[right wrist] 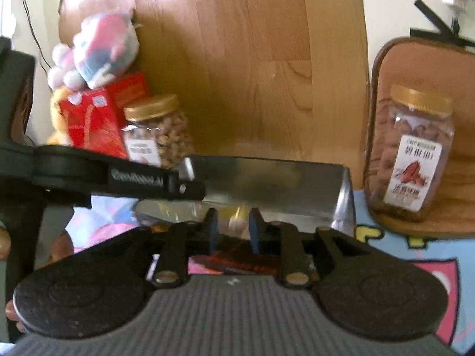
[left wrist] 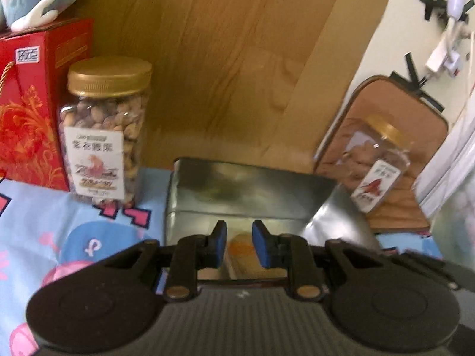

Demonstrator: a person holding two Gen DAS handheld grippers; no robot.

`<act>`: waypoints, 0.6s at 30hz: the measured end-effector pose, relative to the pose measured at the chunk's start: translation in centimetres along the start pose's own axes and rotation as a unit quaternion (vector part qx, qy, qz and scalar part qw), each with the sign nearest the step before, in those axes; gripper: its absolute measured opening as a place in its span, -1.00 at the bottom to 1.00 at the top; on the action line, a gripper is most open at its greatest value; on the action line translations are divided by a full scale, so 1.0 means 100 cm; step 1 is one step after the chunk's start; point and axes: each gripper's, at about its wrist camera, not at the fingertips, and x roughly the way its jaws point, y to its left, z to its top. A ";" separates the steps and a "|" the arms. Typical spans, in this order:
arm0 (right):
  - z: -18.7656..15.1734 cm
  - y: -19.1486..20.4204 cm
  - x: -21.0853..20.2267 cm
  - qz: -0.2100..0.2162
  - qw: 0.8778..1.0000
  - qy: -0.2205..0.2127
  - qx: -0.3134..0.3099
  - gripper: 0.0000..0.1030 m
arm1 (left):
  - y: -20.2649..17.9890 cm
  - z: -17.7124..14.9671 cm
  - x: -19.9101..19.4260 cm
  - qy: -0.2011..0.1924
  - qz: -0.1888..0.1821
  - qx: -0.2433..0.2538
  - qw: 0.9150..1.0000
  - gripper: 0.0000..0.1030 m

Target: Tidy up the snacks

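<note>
Both tools hung over the open metal tin (left wrist: pixel 249 190), left tool (left wrist: pixel 239 241) pinched together on nothing, right tool (right wrist: pixel 230 230) slightly spread, nothing held.

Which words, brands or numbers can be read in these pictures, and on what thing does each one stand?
"GenRobot.AI", blurred but legible: on the black arm of the left gripper, seen from the right wrist view.
Chinese characters, too blurred to read: white label of the gold-lidded clear plastic jar of nuts.
Same: label of the gold-lidded jar of brown nuts.
White tag on the red cardboard gift box: unreadable.
</note>
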 end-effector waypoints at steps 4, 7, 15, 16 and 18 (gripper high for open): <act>-0.014 0.005 -0.029 -0.015 0.999 -0.045 0.006 -0.28 | 0.020 -0.011 -0.045 -0.054 -0.031 -0.002 0.998 -0.51; -0.032 0.000 -0.052 0.012 0.996 -0.076 0.042 -0.21 | 0.048 -0.027 -0.081 -0.094 -0.042 -0.021 0.994 -0.48; -0.056 -0.007 -0.001 0.067 0.990 0.022 0.125 -0.18 | 0.092 -0.061 -0.056 -0.009 -0.028 -0.082 0.996 -0.35; -0.056 -0.008 0.006 0.066 0.988 0.031 0.134 -0.17 | 0.094 -0.065 -0.051 -0.001 -0.031 -0.085 0.996 -0.35; -0.058 -0.007 0.018 0.059 0.987 0.040 0.144 -0.16 | 0.097 -0.069 -0.041 0.009 -0.027 -0.091 0.995 -0.35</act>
